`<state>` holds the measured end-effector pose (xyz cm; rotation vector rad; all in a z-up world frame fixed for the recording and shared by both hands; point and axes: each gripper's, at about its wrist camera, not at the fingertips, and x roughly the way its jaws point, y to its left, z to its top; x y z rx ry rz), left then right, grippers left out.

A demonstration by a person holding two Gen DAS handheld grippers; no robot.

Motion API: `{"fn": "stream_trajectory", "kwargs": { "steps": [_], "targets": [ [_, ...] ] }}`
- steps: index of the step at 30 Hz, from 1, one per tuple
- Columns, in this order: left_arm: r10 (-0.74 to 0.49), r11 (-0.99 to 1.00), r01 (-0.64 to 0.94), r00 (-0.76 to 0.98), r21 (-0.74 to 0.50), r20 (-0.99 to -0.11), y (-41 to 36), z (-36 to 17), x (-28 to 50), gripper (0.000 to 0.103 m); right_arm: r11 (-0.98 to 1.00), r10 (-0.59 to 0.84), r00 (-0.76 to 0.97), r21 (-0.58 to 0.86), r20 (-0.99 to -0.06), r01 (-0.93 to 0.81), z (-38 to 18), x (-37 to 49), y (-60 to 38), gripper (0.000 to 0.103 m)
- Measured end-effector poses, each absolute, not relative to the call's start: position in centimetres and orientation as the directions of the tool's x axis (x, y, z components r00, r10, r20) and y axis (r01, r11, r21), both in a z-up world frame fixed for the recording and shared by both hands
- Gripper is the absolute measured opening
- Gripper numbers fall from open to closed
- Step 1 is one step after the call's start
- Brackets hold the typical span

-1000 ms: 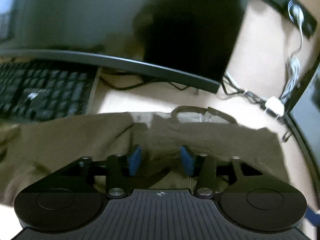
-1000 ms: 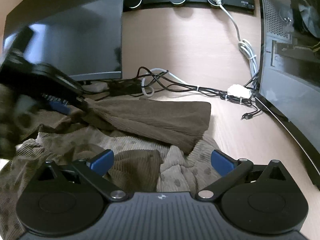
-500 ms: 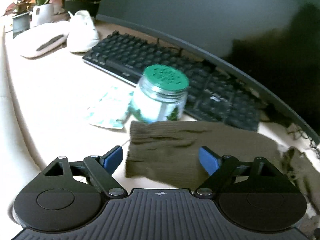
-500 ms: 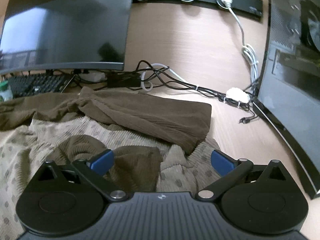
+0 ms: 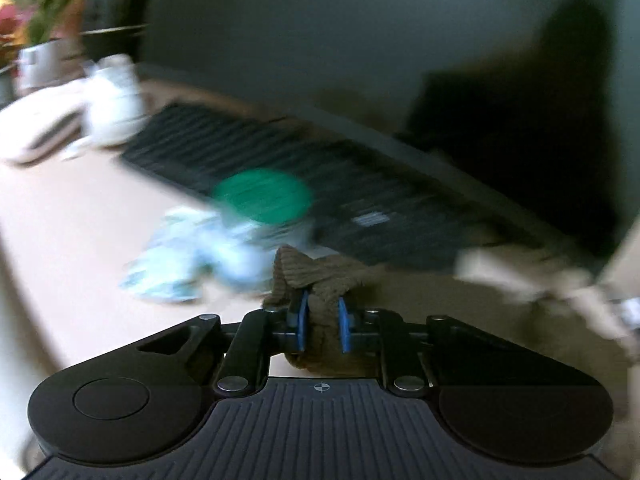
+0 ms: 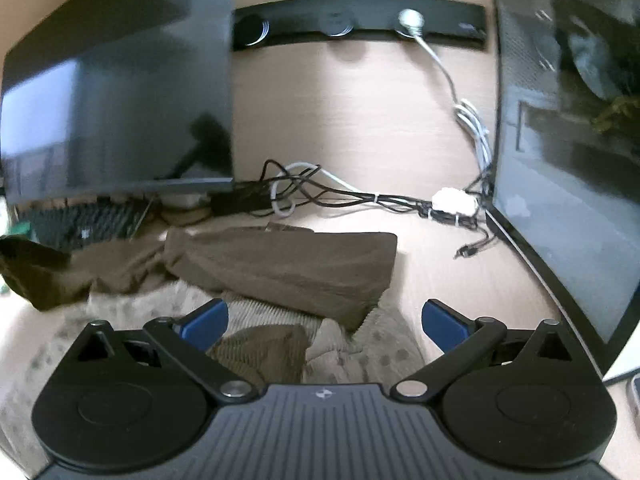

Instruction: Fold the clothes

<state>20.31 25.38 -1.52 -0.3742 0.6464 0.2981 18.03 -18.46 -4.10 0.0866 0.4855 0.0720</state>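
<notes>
Two views, and your left wrist view first. Your left gripper (image 5: 322, 322) has just been closing, and its jaws now stand nearly together, clenched on a bunched end of the brown ribbed sweater (image 5: 320, 276); the cloth fills the gap between the blue pads (image 5: 303, 320) and bulges above and below them. Much of this view is blurred, but beyond the pinched cloth you can make out a green-lidded jar (image 5: 262, 196), a pale wrapper (image 5: 168, 272), a black keyboard (image 5: 320, 184) and the dark monitor (image 5: 360, 60) on the tabletop (image 5: 72, 216). I judge the knit to be light, soft and limp; it will sag and trail from a single pinch, so a hem, cuff or corner is the place to take hold.

Now your right wrist view. Your right gripper (image 6: 324, 320) is released, jaws spread wide and touching nothing, hanging over the crumpled part of the sweater (image 6: 280, 264), which lies spread across the tabletop (image 6: 460, 280) in front of the monitor (image 6: 116, 92); one flap is folded over, and a lighter dotted layer (image 6: 368, 344) shows beneath. Cables (image 6: 340, 196) lie just behind it. The near right edge of the folded flap looks the sensible spot for this hand.
</notes>
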Motion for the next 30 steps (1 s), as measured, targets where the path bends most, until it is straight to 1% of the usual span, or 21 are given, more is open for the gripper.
{"fn": "stream_trajectory", "kwargs": {
  "steps": [2,5,8,10,12,13,14,15,16,17,18,19,21,24,25,26,28,29,30],
  "targets": [
    [0.102,0.926,-0.288,0.813,-0.244,-0.573,22.3,1.2,21.4,0.017,0.988,0.117,0.87,0.143,-0.479,-0.055,-3.9,18.4,-19.0,0.103],
    [-0.03,0.95,-0.135,0.859,-0.283,-0.511,17.5,3.9,23.6,0.016,0.978,0.187,0.841,0.179,-0.507,-0.109,-3.8,18.8,-18.8,0.103],
    [-0.192,0.935,0.002,0.842,-0.354,-0.503,12.5,4.9,26.3,0.017,0.953,0.291,0.773,0.239,-0.563,-0.185,-4.7,19.8,-18.2,0.103],
    [-0.312,0.909,0.089,0.795,-0.408,-0.52,9.1,4.8,28.2,0.018,0.937,0.341,0.719,0.275,-0.606,-0.214,-5.8,20.6,-17.6,0.103],
    [-0.41,0.876,0.163,0.747,-0.454,-0.523,6.4,4.8,29.3,0.035,0.929,0.364,0.678,0.303,-0.638,-0.213,-6.9,21.3,-17.1,0.103],
    [-0.453,0.858,0.197,0.725,-0.474,-0.519,5.3,4.8,29.6,0.037,0.926,0.37,0.662,0.318,-0.652,-0.204,-7.3,21.6,-17.0,0.103],
    [-0.488,0.842,0.228,0.707,-0.489,-0.512,4.3,4.8,29.9,0.043,0.923,0.375,0.645,0.332,-0.665,-0.195,-7.8,21.8,-16.9,0.103],
    [-0.493,0.841,0.248,0.716,-0.48,-0.494,4.0,5.2,29.6,0.056,0.92,0.381,0.628,0.346,-0.678,-0.185,-8.2,22.0,-16.9,0.103],
    [-0.494,0.842,0.265,0.727,-0.469,-0.477,3.8,5.6,29.2,0.063,0.916,0.388,0.62,0.361,-0.682,-0.175,-8.4,22.1,-17.0,0.103],
    [-0.478,0.852,0.265,0.744,-0.452,-0.466,4.0,5.8,28.8,0.073,0.911,0.394,0.615,0.378,-0.683,-0.164,-8.5,22.2,-17.1,0.103],
    [-0.46,0.863,0.26,0.76,-0.434,-0.458,4.3,5.9,28.4,0.076,0.906,0.401,0.609,0.394,-0.684,-0.154,-8.5,22.3,-17.3,0.103],
    [-0.431,0.879,0.243,0.773,-0.411,-0.465,4.9,5.9,28.1,0.077,0.901,0.408,0.604,0.41,-0.685,-0.143,-8.6,22.4,-17.4,0.103],
    [-0.37,0.909,0.195,0.788,-0.369,-0.493,6.6,5.5,27.9,0.084,0.892,0.42,0.592,0.434,-0.688,-0.128,-8.7,22.6,-17.7,0.103],
    [-0.274,0.943,0.108,0.786,-0.314,-0.553,9.4,4.0,27.4,0.089,0.896,0.432,0.556,0.408,-0.71,-0.176,-8.2,23.2,-17.6,0.103],
    [-0.251,0.949,0.081,0.777,-0.304,-0.577,10.4,3.3,27.2,0.09,0.897,0.436,0.543,0.398,-0.717,-0.194,-8.1,23.4,-17.5,0.103],
    [-0.238,0.953,0.063,0.765,-0.298,-0.599,11.2,2.6,26.8,0.09,0.903,0.423,0.577,0.378,-0.698,-0.205,-7.5,23.2,-17.6,0.103],
    [-0.211,0.959,0.029,0.738,-0.283,-0.64,12.8,1.3,26.2,0.094,0.932,0.358,0.693,0.285,-0.626,-0.223,-5.2,22.6,-17.9,0.103],
    [-0.204,0.961,0.022,0.73,-0.277,-0.652,13.5,0.9,25.8,0.094,0.948,0.316,0.738,0.234,-0.596,-0.216,-4.2,22.7,-17.9,0.101],
    [-0.2,0.962,0.015,0.723,-0.274,-0.661,14.0,0.6,25.5,0.094,0.958,0.28,0.763,0.216,-0.583,-0.187,-3.7,23.4,-18.2,0.092]
  ]
}}
